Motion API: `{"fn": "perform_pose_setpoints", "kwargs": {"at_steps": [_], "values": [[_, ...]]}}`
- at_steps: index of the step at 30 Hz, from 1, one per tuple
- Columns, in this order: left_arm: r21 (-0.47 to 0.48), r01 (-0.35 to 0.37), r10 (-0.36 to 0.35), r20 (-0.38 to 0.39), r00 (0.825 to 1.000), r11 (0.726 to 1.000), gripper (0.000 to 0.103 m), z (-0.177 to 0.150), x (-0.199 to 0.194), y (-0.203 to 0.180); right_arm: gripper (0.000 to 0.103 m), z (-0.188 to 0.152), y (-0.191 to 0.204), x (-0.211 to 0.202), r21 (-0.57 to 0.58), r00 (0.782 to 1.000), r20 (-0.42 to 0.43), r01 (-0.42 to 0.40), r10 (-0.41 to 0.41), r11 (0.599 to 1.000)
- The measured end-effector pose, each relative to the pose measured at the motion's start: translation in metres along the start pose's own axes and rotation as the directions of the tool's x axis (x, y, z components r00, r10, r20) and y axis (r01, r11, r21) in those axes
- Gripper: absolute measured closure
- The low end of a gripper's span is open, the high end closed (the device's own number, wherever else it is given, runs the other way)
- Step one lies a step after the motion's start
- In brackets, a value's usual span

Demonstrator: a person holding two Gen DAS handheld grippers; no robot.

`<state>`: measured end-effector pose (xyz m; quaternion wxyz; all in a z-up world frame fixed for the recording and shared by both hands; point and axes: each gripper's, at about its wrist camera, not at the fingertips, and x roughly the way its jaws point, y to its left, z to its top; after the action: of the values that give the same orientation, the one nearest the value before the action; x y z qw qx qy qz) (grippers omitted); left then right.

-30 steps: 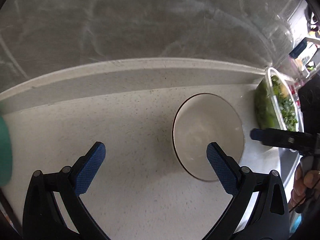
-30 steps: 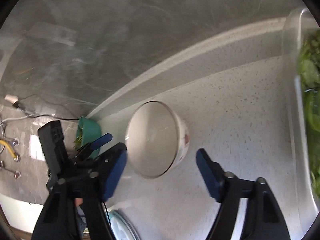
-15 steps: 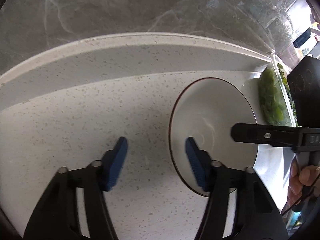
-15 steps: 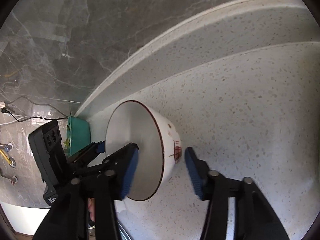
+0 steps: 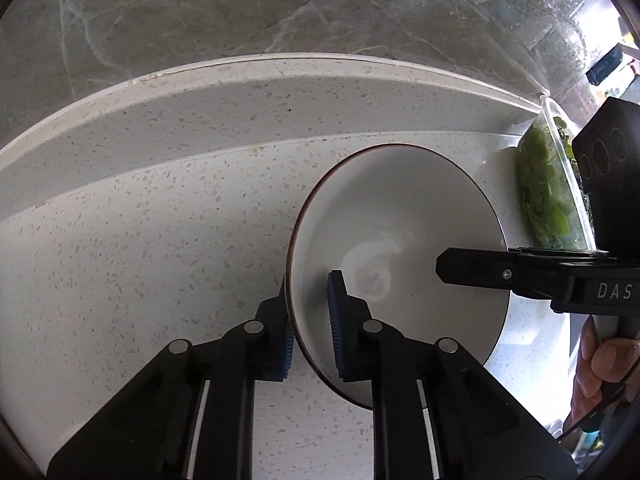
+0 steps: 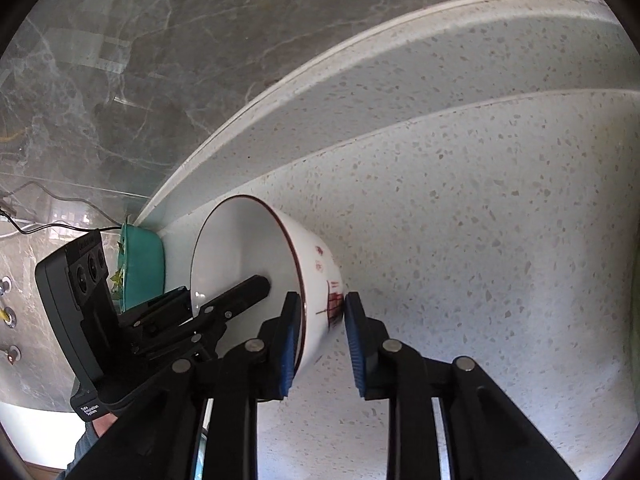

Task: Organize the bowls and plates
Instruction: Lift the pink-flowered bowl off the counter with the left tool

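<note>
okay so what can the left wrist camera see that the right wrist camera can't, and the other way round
Only the left wrist view shows the clear container of greens at the far right, and the bowl's bare inside seen from above.

Only the right wrist view shows the teal dish by the backsplash and the red markings on the bowl's outer wall.

Both show the white bowl on the speckled counter, with the left gripper and right gripper each straddling its rim.

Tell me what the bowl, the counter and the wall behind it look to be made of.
Bowl: glazed ceramic, probably; glossy white, thin dark-red rim line, red printed marks outside.
Counter: speckled stone or composite, like terrazzo or quartz; off-white with small flecks, smooth with a low sheen.
Wall: polished grey marble or marble-look tile; pale veins and reflections show.
</note>
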<state>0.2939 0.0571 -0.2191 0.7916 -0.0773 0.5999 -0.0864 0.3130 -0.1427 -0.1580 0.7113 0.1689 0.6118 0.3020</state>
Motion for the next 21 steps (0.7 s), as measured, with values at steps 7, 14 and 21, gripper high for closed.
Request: {"fn": "perform_pose_setpoints", "kwargs": {"at_steps": [7, 14, 21], "values": [[-0.017, 0.001, -0.001, 0.002, 1.0, 1.0, 0.09, -0.007, -0.015, 0.01, 0.078, 0.0, 0.01, 0.003, -0.005, 1.0, 0.003, -0.006, 0.006, 1.0], [-0.005, -0.015, 0.015, -0.001, 1.0, 1.0, 0.09, -0.009, -0.029, -0.001, 0.078, -0.005, 0.013, -0.006, -0.012, 1.0, 0.012, 0.002, -0.002, 1.0], [-0.021, 0.006, -0.007, -0.013, 1.0, 1.0, 0.09, -0.012, -0.039, -0.013, 0.078, -0.005, 0.011, -0.013, 0.004, 1.0, 0.023, -0.007, 0.007, 1.0]]}}
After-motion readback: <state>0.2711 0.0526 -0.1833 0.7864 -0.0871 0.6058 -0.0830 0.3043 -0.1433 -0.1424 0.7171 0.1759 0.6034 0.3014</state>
